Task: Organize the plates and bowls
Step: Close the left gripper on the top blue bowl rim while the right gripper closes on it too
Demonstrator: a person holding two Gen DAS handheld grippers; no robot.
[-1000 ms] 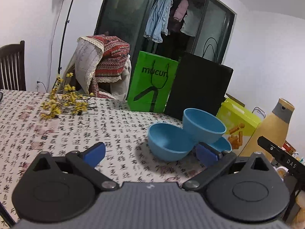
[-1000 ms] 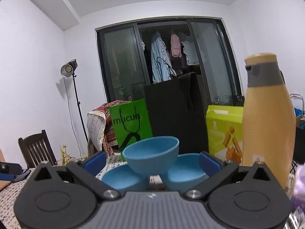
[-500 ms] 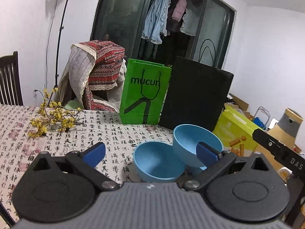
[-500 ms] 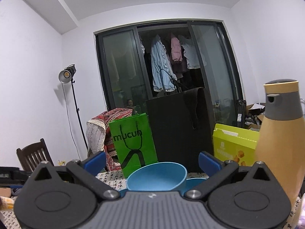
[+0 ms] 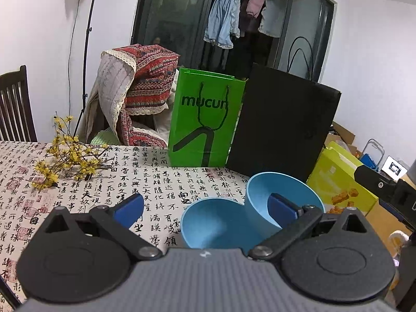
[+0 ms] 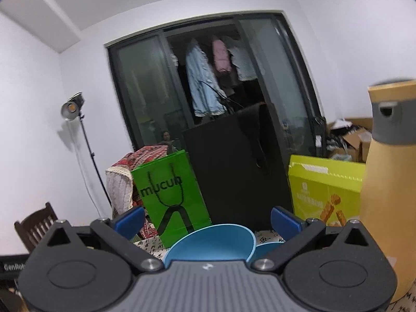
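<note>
Your spread, empty left gripper (image 5: 205,205) is nearer: tilted bowl (image 5: 282,197) sits just right of the upright bowl (image 5: 218,223); right gripper (image 6: 208,218) also spread, empty.

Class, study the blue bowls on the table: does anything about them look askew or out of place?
Yes. One blue bowl sits tilted, propped on the rim of the bowl beside it rather than nested or flat on the tablecloth. Nothing looks spilled or broken.

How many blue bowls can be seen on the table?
3. One tilted bowl leans on a lower bowl left of it; a third bowl peeks out behind, right. More may be hidden behind the grippers.
</note>
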